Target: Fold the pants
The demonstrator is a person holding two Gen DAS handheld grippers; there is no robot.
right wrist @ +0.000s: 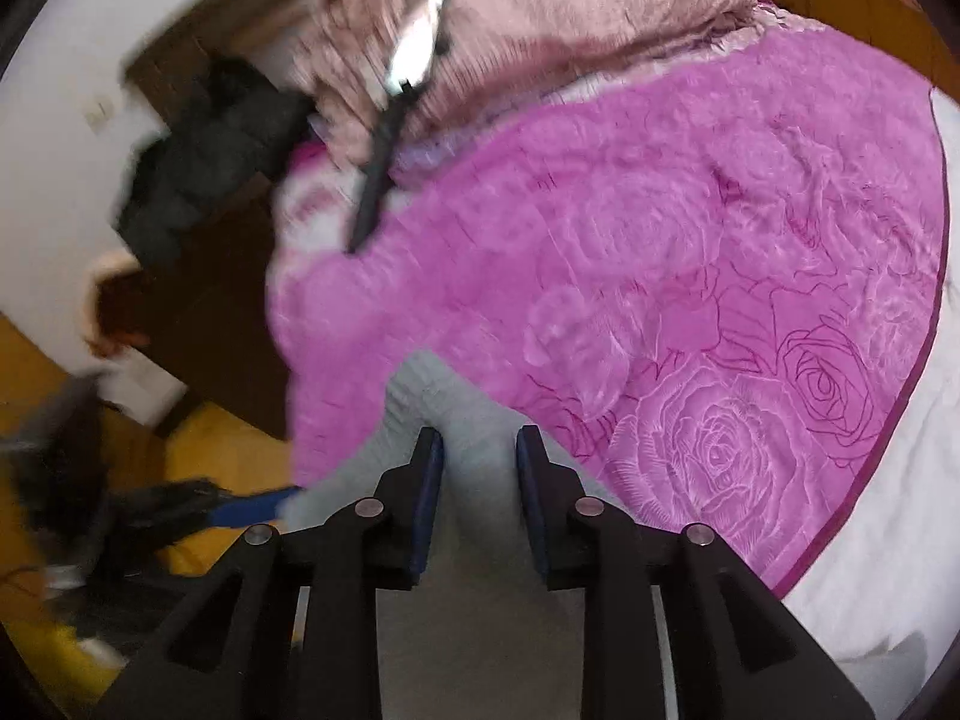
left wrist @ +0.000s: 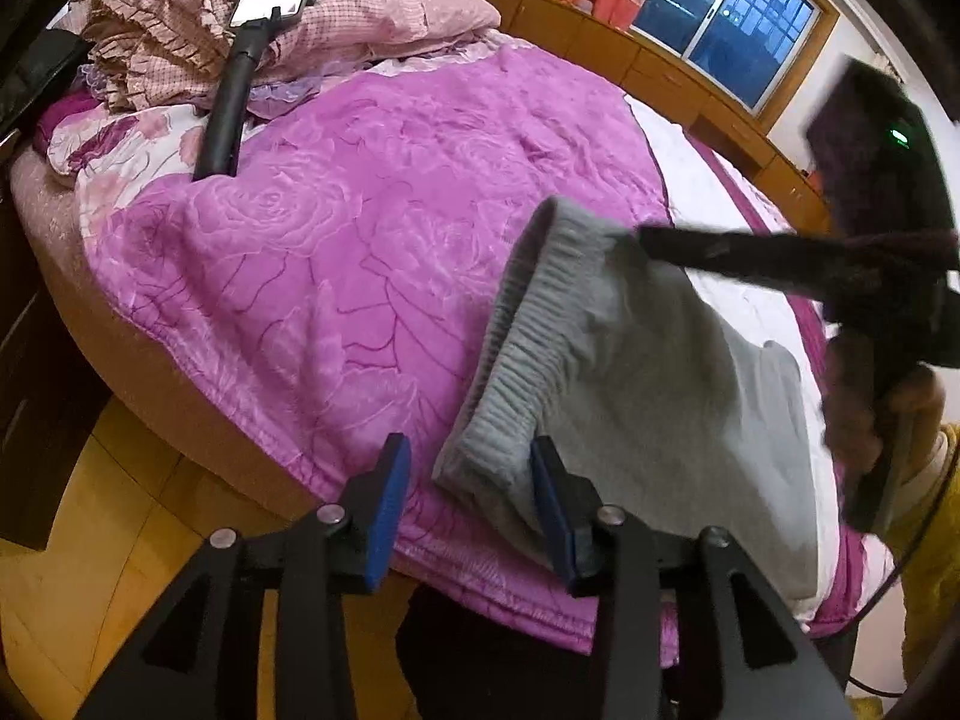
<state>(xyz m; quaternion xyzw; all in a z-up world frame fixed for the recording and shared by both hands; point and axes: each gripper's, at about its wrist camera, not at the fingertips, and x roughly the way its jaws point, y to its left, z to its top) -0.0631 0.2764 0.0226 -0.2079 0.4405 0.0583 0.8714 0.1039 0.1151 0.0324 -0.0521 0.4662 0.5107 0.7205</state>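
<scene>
Grey pants point(left wrist: 630, 372) lie on a pink rose-pattern blanket point(left wrist: 336, 252) on the bed, the ribbed waistband point(left wrist: 522, 330) towards the left. My left gripper point(left wrist: 471, 492) is open, its jaws on either side of the near waistband corner. My right gripper point(right wrist: 480, 474) is open with grey pants fabric point(right wrist: 474, 420) between its blue pads; in the left wrist view its fingers point(left wrist: 720, 252) reach the far waistband corner, which stands lifted off the blanket. The right wrist view is blurred by motion.
A phone on a black selfie stick point(left wrist: 240, 78) lies on pink checked bedding point(left wrist: 372, 6) at the head of the bed. White sheet point(left wrist: 708, 180) shows beyond the blanket. Wooden cabinets and a window point(left wrist: 720, 18) stand behind. Wooden floor point(left wrist: 90, 540) lies below the bed's edge.
</scene>
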